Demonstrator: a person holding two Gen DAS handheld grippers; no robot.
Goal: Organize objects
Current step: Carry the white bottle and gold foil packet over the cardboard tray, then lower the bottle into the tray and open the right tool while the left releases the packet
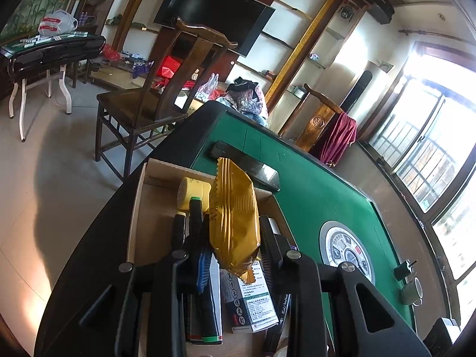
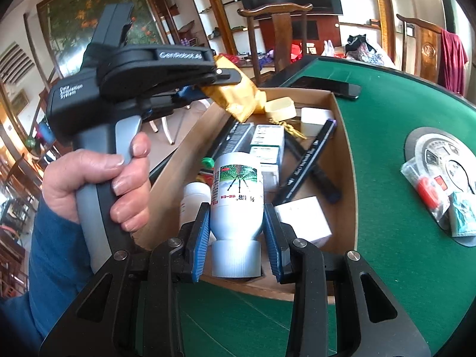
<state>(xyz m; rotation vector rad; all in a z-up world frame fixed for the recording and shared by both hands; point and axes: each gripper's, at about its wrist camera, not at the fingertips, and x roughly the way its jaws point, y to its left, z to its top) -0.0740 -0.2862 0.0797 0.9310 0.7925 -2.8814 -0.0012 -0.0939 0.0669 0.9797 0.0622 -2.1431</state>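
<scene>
While we are hovering over the cardboard box (image 2: 342,160) to sort, our left gripper (image 1: 235,238) is pinching the gold packet (image 1: 233,208) and our right gripper (image 2: 236,232) is clamping the white bottle (image 2: 238,190).

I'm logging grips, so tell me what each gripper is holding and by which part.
The left gripper holds a gold foil packet by its lower end. The right gripper holds a white bottle around its body, above the cap.
</scene>
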